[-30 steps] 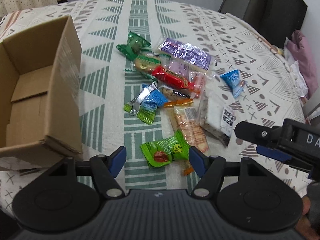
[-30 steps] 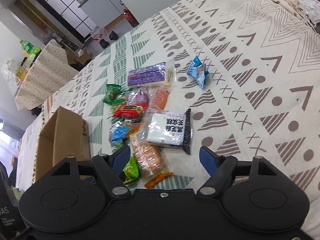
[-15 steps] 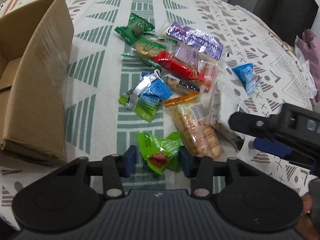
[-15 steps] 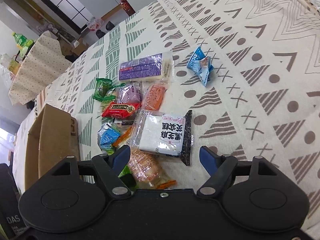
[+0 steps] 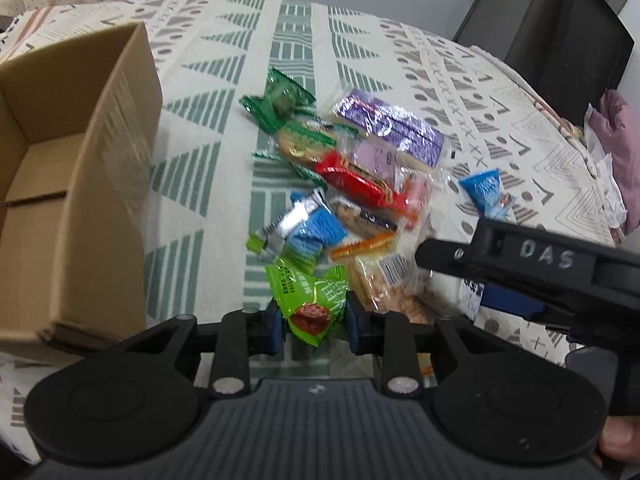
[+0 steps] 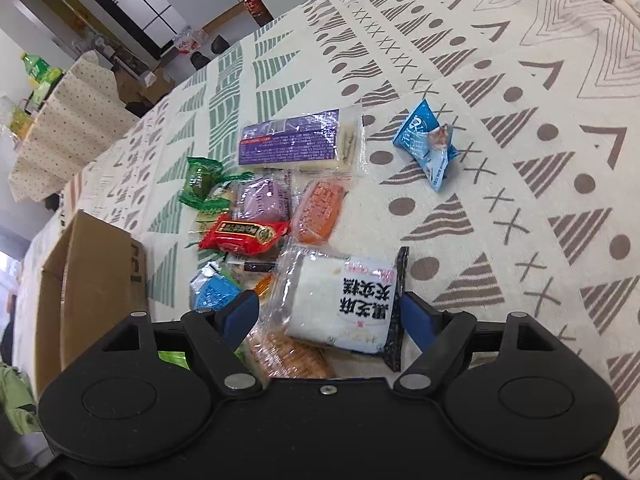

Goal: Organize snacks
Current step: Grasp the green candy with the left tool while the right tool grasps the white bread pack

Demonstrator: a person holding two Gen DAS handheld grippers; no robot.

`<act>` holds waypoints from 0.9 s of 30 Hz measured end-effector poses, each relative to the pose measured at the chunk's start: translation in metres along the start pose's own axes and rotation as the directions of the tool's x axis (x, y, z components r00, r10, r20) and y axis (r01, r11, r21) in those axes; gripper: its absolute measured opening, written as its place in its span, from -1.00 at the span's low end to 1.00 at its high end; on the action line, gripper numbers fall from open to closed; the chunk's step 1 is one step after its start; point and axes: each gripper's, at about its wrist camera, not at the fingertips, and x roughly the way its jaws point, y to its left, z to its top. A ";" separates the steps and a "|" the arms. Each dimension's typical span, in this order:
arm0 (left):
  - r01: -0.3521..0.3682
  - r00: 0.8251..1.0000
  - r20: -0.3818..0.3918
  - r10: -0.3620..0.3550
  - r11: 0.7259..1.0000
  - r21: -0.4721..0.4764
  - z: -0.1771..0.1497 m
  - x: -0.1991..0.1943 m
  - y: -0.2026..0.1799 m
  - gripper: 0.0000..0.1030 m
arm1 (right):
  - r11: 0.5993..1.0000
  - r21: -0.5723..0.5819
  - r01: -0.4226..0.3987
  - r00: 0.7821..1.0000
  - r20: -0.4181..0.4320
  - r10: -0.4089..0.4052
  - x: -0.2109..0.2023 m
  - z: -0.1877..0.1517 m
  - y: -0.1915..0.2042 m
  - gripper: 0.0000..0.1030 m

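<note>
In the left wrist view my left gripper (image 5: 314, 326) is shut on a green snack packet (image 5: 308, 300) at the near end of the snack pile. An open cardboard box (image 5: 80, 160) stands to its left. My right gripper (image 6: 328, 314) is open, its blue pads either side of a white rice-cake packet (image 6: 344, 300) without pinching it. Beyond lie a red packet (image 6: 244, 234), an orange packet (image 6: 320, 210), a purple wafer packet (image 6: 296, 142) and a cracker packet (image 6: 288, 356).
A small blue packet (image 6: 428, 142) lies apart on the patterned tablecloth (image 6: 520, 220) to the right of the pile. A black chair (image 5: 560, 40) and pink cloth (image 5: 616, 136) sit past the table's right edge. A hand (image 5: 616, 440) shows at bottom right.
My left gripper moved forward and shut on the green packet. My right gripper moved forward and down until its open fingers straddle the white packet.
</note>
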 end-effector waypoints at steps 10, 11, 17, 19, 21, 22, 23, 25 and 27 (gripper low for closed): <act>-0.012 0.999 0.038 0.012 1.000 0.016 0.006 -0.018 -0.001 -0.44 | 0.999 -0.016 -0.033 0.999 -0.002 0.033 -0.002 -0.001 0.002 0.01; -0.013 0.999 0.046 0.012 1.000 0.019 0.006 -0.022 -0.002 -0.44 | 0.999 -0.013 -0.033 0.999 0.009 0.033 -0.004 -0.001 0.002 0.01; -0.017 0.995 0.101 0.015 1.000 0.017 0.010 -0.052 -0.001 -0.44 | 0.996 -0.018 -0.083 0.994 0.074 0.084 -0.026 0.000 0.007 0.00; -0.021 0.992 0.122 0.018 1.000 0.017 0.011 -0.063 0.000 -0.44 | 0.994 -0.039 -0.100 0.991 0.091 0.103 -0.032 -0.001 0.014 0.01; -0.024 0.989 0.143 0.022 1.000 0.012 0.012 -0.073 0.003 -0.44 | 0.991 -0.058 -0.118 0.987 0.103 0.124 -0.037 -0.001 0.020 0.01; -0.028 0.988 0.154 0.026 1.000 0.010 0.013 -0.078 0.004 -0.44 | 0.989 -0.069 -0.128 0.985 0.108 0.135 -0.039 -0.002 0.023 0.00; -0.032 0.986 0.164 0.031 0.999 0.007 0.013 -0.083 0.005 -0.44 | 0.988 -0.078 -0.135 0.983 0.115 0.144 -0.042 -0.002 0.027 0.00; -0.040 0.983 0.181 0.039 0.999 0.002 0.014 -0.093 0.009 -0.44 | 0.984 -0.095 -0.151 0.979 0.127 0.163 -0.047 -0.003 0.033 0.00; -0.046 0.980 0.196 0.046 0.999 -0.003 0.015 -0.102 0.014 -0.44 | 0.980 -0.110 -0.167 0.974 0.136 0.182 -0.052 -0.004 0.040 0.00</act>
